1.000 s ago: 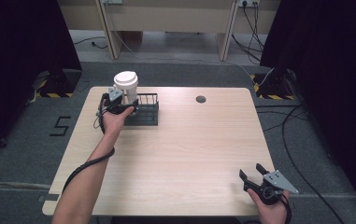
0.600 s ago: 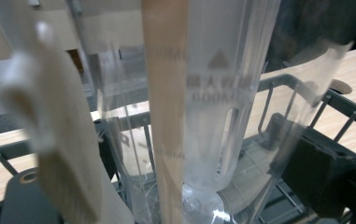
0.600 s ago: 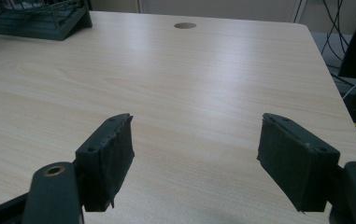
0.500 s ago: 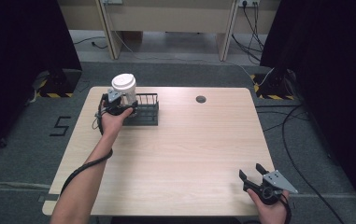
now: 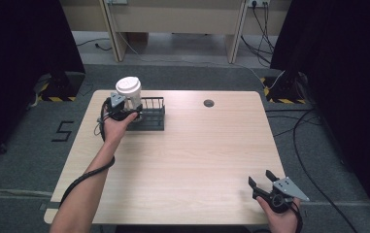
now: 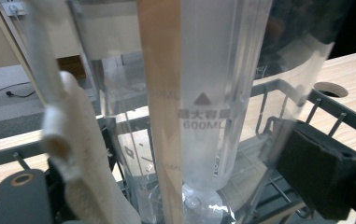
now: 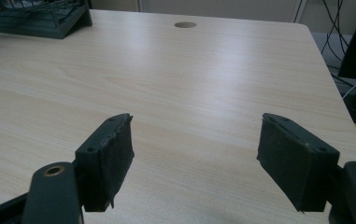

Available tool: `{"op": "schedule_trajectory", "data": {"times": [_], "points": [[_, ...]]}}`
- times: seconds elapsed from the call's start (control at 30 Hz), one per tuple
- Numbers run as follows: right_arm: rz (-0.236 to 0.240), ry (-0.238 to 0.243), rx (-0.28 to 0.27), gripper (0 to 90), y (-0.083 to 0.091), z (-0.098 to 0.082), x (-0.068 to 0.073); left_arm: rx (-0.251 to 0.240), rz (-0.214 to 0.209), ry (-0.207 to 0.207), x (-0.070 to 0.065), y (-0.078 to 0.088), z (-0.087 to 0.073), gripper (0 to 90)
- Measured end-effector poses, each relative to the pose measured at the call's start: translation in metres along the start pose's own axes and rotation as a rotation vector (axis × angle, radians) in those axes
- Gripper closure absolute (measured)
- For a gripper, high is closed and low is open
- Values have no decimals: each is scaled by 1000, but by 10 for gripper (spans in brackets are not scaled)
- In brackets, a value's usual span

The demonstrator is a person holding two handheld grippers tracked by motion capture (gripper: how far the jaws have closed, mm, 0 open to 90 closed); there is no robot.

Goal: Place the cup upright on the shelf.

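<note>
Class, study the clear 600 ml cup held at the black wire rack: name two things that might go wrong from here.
1. The tall clear cup with its white lid sits high in the left gripper; it may tip as it leaves or enters the wire rack.
2. Its smooth wall might slip between the pads.

Overall light: even, moderate, from overhead; table (image 5: pixel 182 160) well lit, side curtains near black.
Shadows: soft, short; a faint one beneath the wire rack (image 5: pixel 148 116).
Glare: pale sheen across the tabletop in the right gripper view; bright streaks on the clear measuring cup (image 6: pixel 213 93).
Focus: the cup wall close to the lens is soft and its white lid (image 5: pixel 128 86) slightly overexposed; right gripper (image 7: pixel 196 154) pads are sharp.
Distortion: mild bending at the high view's edges.
</note>
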State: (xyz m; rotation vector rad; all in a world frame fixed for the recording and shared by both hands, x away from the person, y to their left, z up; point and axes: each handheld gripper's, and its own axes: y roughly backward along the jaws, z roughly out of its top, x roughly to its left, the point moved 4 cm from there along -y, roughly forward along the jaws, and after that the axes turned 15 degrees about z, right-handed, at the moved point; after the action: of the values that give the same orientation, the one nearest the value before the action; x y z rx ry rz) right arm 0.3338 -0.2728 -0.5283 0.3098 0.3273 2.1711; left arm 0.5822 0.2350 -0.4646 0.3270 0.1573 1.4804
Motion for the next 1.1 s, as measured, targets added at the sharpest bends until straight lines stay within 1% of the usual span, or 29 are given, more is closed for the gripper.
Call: {"op": "schedule_trajectory", "data": {"times": [0.3,0.5,0.8,0.93,1.1], "points": [[-1,-3,2,268,0,0,0,-21,-11,-13,2,10,2,143],[0,-2,4,268,0,0,0,-42,-11,-7,3,18,7,143],[-2,-2,5,269,0,0,0,-46,-20,-17,3,27,9,138],[0,-4,5,269,0,0,0,-46,-23,-13,3,32,8,143],[0,-4,4,269,0,0,0,-51,-28,-17,3,39,7,142]]}}
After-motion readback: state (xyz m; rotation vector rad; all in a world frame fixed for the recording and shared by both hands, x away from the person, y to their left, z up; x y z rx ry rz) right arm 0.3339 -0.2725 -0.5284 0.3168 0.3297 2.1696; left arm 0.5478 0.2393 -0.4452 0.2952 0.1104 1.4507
